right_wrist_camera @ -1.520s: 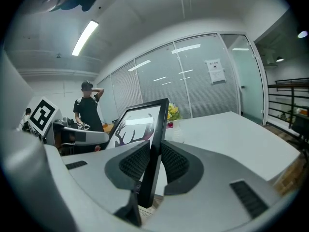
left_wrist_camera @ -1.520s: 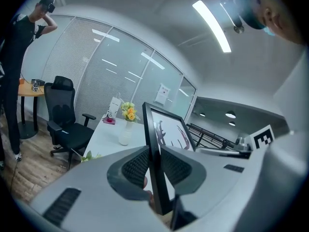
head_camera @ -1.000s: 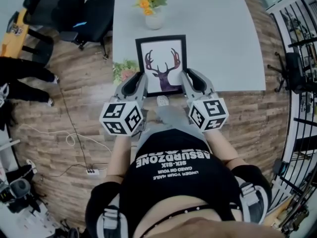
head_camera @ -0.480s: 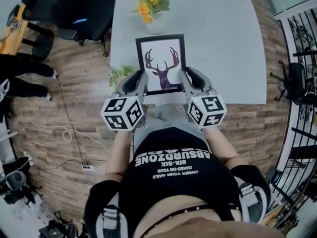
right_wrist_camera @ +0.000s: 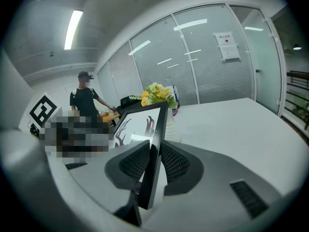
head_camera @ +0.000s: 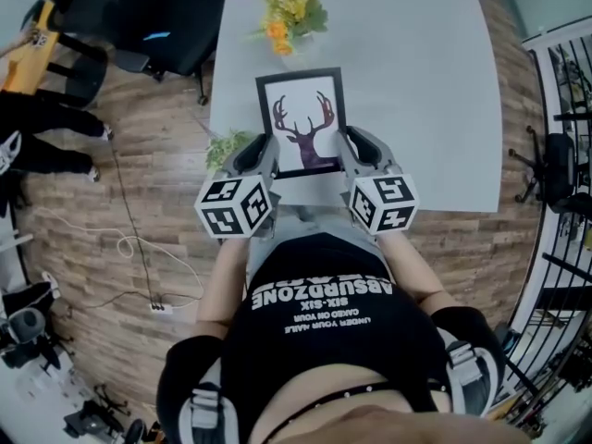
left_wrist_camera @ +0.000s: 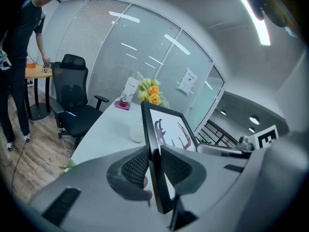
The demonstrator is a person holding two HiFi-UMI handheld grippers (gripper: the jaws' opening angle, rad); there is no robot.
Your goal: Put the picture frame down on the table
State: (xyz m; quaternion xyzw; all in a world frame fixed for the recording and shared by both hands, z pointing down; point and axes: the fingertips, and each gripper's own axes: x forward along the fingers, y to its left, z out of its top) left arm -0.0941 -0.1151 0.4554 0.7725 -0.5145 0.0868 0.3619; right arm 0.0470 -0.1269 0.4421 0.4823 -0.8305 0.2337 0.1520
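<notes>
Wood-plank flooring (head_camera: pixel 148 202) surrounds a pale grey table (head_camera: pixel 416 109), seen from above by a camera on the person's head. Nearest the camera is the person's black printed T-shirt (head_camera: pixel 319 340), with both forearms reaching forward. Each hand carries a grey gripper topped by a cube of black-and-white square markers. The left gripper (head_camera: pixel 264 151) is clamped on the left edge of the picture frame (head_camera: pixel 302 118), its ribbed black pads (left_wrist_camera: pixel 136 166) pressing either side of the thin black moulding. The right gripper (head_camera: pixel 344 148) grips the frame's right edge in the same way, its jaws closed on the moulding with no gap. The frame is black, holds a white print of a dark antlered deer head, and is carried between the two grippers over the near part of the table; whether its lower edge touches the tabletop cannot be told. Just left of the left gripper, a leafy green bunch (head_camera: pixel 227 144) shows at the table's edge. Beyond the frame, a white vase of yellow and orange flowers (head_camera: pixel 289 12) stands on the table. Farther left, a black office chair (head_camera: pixel 157 26) sits on the floor, and another person's dark-trousered legs (head_camera: pixel 46 128) show at the left border. Black metal railings (head_camera: pixel 564 109) line the right side.
</notes>
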